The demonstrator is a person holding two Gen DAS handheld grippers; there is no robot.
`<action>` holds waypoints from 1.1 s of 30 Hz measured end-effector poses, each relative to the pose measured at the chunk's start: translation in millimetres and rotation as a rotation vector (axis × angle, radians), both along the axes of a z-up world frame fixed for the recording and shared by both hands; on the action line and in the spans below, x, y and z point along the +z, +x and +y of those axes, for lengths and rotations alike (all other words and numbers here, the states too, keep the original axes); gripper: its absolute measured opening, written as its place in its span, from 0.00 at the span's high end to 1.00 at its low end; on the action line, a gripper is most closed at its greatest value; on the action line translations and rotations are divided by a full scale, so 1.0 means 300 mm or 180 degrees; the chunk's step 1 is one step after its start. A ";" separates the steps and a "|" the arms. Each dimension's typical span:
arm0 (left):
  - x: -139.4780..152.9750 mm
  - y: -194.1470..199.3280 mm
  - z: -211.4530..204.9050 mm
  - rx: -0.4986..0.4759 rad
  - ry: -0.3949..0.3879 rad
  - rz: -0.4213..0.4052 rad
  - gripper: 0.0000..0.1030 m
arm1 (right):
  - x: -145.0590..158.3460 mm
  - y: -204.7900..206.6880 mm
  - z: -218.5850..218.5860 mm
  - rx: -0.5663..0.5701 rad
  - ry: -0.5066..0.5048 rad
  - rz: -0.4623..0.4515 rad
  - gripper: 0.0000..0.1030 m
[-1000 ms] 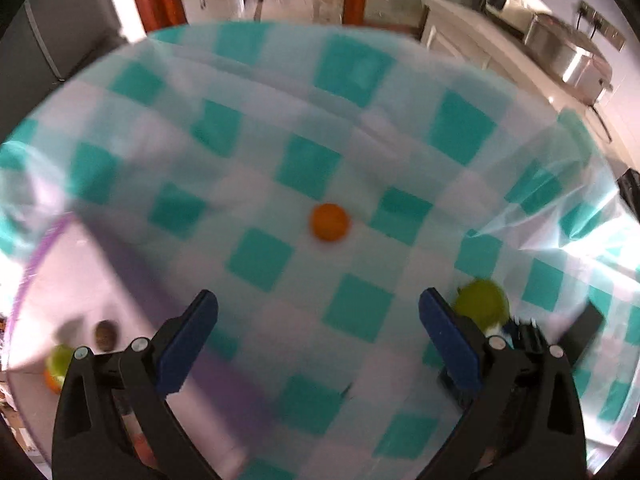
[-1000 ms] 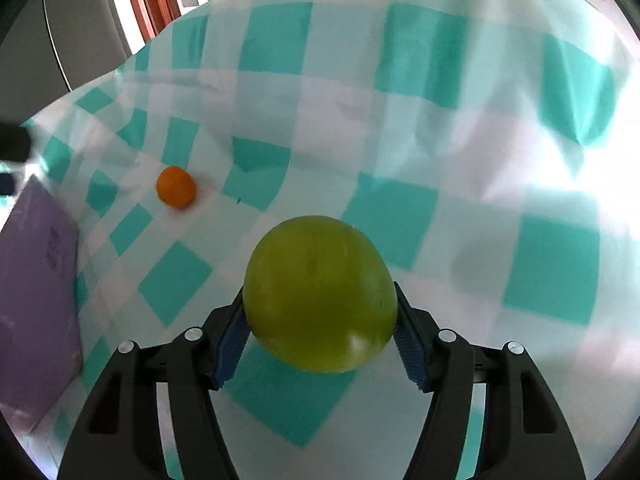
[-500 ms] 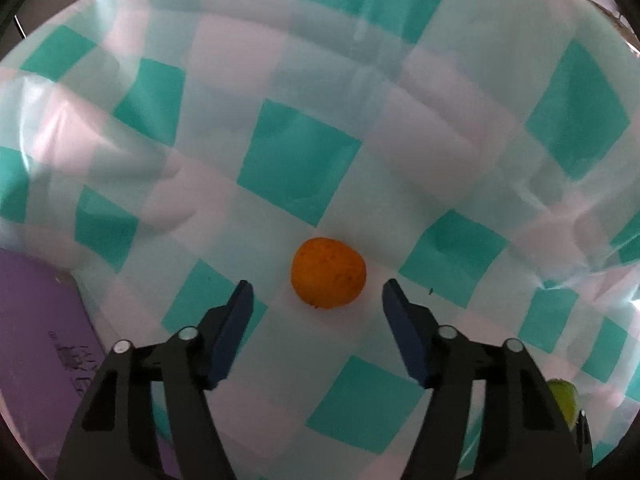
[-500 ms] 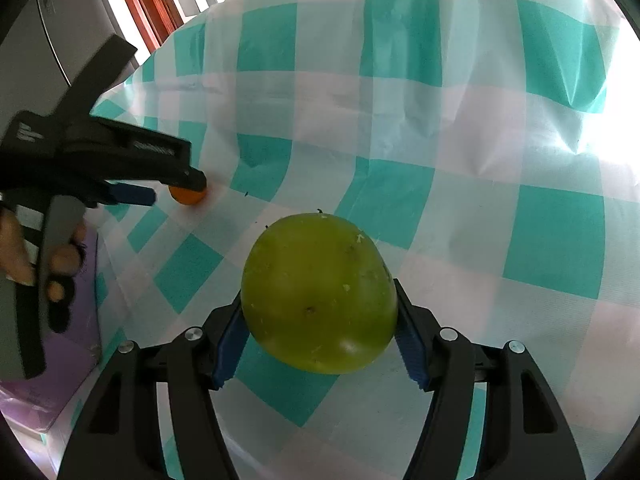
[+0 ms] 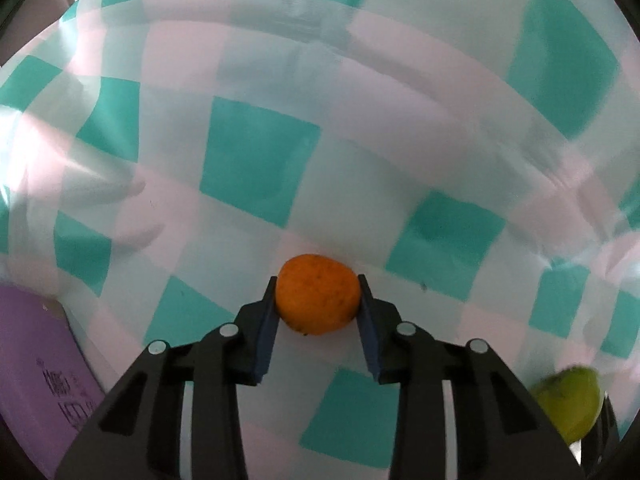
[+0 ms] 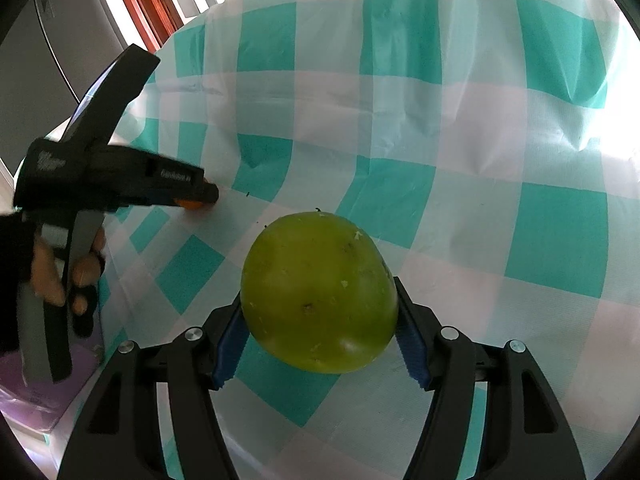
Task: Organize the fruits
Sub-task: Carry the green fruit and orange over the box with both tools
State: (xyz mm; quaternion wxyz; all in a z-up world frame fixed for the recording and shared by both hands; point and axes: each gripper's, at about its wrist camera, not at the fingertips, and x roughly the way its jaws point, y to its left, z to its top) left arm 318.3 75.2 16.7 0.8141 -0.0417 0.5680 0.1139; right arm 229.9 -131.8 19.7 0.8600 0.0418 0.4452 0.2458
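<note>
A small orange fruit (image 5: pixel 318 299) lies on the teal and white checked tablecloth (image 5: pixel 260 172). My left gripper (image 5: pixel 319 294) is shut on it, both blue pads pressed against its sides. In the right wrist view the same left gripper (image 6: pixel 204 199) reaches in from the left in a person's hand, and only a sliver of the orange fruit (image 6: pixel 190 204) shows under its tips. My right gripper (image 6: pixel 320 308) is shut on a large green fruit (image 6: pixel 318 296) held above the cloth. That green fruit (image 5: pixel 570 406) also shows at the lower right of the left wrist view.
A purple tray (image 5: pixel 36 372) lies at the cloth's lower left edge, also seen as the purple tray (image 6: pixel 36 392) under the person's hand (image 6: pixel 52 276). A grey fridge (image 6: pixel 48 48) and wooden door frame stand beyond the table.
My left gripper came down over the orange fruit and closed on it. The right gripper kept still with the green fruit.
</note>
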 end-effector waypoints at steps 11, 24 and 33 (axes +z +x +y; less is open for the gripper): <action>0.095 -0.280 -0.194 -0.0409 -0.0037 -0.0354 0.65 | 0.006 -0.016 0.023 0.0006 -0.0198 -0.0044 0.37; 0.142 -0.425 -0.188 -0.0400 -0.0248 -0.0358 0.65 | 0.030 -0.233 -0.109 -0.0242 -0.0555 0.0048 0.39; 0.148 -0.524 -0.319 -0.0609 -0.0507 -0.0322 0.65 | 0.083 -0.553 -0.262 -0.0703 -0.0737 0.0148 0.39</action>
